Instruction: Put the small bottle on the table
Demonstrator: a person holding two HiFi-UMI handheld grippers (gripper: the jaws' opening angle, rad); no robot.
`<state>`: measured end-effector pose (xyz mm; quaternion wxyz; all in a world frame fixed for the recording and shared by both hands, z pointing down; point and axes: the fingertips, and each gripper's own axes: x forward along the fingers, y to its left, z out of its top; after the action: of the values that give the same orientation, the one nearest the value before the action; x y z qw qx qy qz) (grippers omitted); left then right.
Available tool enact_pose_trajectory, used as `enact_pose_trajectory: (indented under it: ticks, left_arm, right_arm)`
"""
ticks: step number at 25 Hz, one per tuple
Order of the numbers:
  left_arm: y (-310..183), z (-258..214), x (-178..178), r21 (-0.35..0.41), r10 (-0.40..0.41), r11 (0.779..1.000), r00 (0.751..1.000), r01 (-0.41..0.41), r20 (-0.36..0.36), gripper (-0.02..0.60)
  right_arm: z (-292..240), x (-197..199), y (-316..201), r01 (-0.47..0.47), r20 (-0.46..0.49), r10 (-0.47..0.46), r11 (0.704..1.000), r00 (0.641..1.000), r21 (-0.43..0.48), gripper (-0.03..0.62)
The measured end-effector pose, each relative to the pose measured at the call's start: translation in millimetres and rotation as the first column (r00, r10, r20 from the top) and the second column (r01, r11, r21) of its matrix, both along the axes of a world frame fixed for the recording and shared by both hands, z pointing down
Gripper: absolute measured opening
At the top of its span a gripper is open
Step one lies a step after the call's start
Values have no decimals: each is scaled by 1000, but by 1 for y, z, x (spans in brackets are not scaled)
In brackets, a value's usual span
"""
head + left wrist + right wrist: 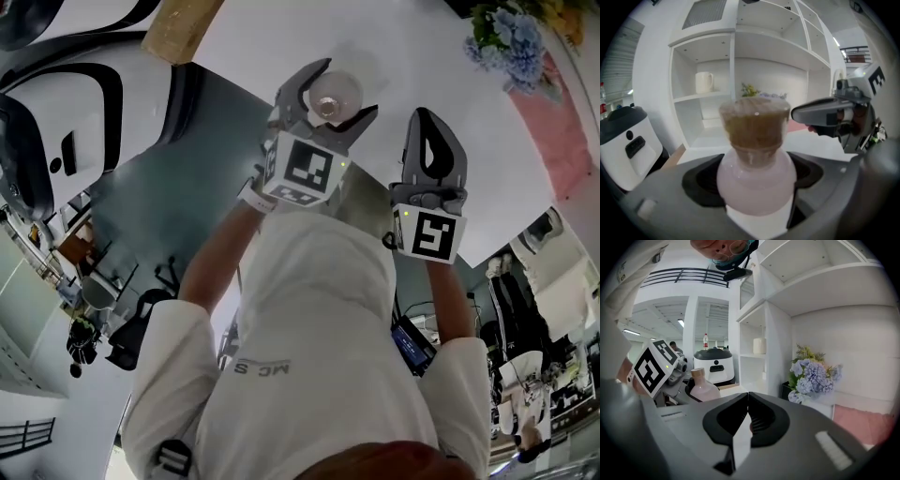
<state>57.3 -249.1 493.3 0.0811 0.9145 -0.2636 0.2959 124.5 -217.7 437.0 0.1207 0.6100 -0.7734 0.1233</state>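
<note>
A small pale-pink bottle (pixel 756 180) with a brown cork-like cap sits between the jaws of my left gripper (pixel 328 98), which is shut on its round body. In the head view the small bottle (pixel 335 94) is held upright above the white table (pixel 412 56). The right gripper view shows the bottle (pixel 704 387) at the left, beside the left gripper's marker cube. My right gripper (pixel 433 141) hovers just to the right of the left one, jaws shut with nothing between them; the right gripper (pixel 748 397) shows its pads pressed together.
A white shelf unit (pixel 740 75) holds a white mug (pixel 703 82). Blue and purple flowers (pixel 511 42) and a pink mat (pixel 562 131) lie at the table's far right. A white machine with a black panel (pixel 66 122) stands left, next to a wooden block (pixel 183 30).
</note>
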Motion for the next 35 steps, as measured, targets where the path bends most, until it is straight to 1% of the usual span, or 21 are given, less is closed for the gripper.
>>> enact_pose_trajectory:
  ticks: [6,11,13,16,18,20,25,30,35]
  left_arm:
    - [-2,38,-23,-6,-8,1000,1000,8,-3,402]
    - [3,64,-15,-26,2,1000,1000,-2,8,402]
    - [0,80,-29,-34,1,999,1000,0,11,402]
    - [-8,104,-57,-43,-6,999,1000,6,7,402]
    - [-11,115,-70,-45,-7,999,1000,7,4,402]
    - [-12,122,-73,-44,-4,999,1000,4,9,402]
    - [-17,137,-71,-40,-1,999,1000,2,27,402]
    - [-18,145,-69,-22,8,1000,999,-7,46,402]
    - [-16,150,-69,10,35,999,996,-36,85,402]
  right_arm:
    - [34,-30,2,7,7,-7,1000,1000,-26,0]
    - [47,-30,10,-15,37,17,998,999,-54,0]
    - [58,-45,8,-18,42,20,998,999,-61,0]
    - [75,-76,3,-22,40,25,997,999,-70,0]
    - [81,-87,0,-36,40,39,997,998,-70,0]
    - [82,-90,0,-41,37,44,996,998,-74,0]
    - [85,-90,2,-19,19,21,995,1000,-93,0]
    - [86,-90,2,-17,15,18,995,1000,-98,0]
    - [84,-93,3,-13,14,14,995,1000,-97,0]
